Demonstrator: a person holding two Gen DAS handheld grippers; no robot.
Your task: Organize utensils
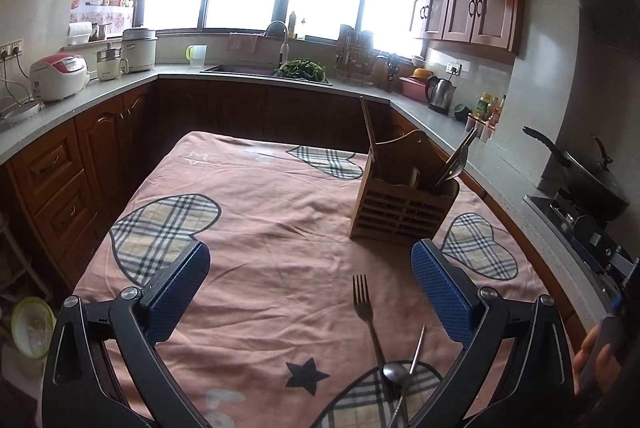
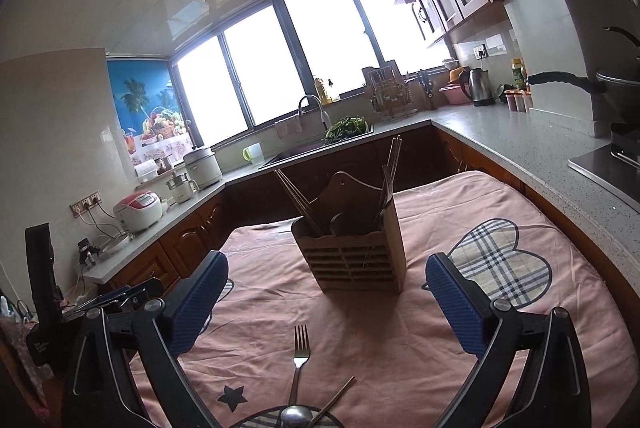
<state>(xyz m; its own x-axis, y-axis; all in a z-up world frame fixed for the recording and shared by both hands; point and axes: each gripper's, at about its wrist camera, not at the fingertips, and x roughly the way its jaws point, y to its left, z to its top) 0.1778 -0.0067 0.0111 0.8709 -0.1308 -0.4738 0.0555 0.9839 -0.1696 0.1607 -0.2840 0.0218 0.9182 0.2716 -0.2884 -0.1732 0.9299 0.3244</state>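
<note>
step: reach for loose cutlery | left gripper (image 1: 310,288) jaws wide, empty; right gripper (image 2: 326,296) same | fork (image 1: 366,312), spoon (image 1: 396,374), chopstick (image 1: 412,368) overlap on bench cloth (image 1: 260,220), near wooden holder (image 1: 400,196) | tip: pinch fork handle clear of overlap, lift straight

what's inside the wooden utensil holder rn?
The wooden utensil holder has chopsticks sticking out on one side and metal utensil handles on the other, with a rounded wooden piece between. Their lower ends are hidden behind the slatted wall.

Fork (image 1: 366,312), spoon (image 1: 396,374) lie crossed before the upright wooden caddy (image 1: 404,202).
</note>
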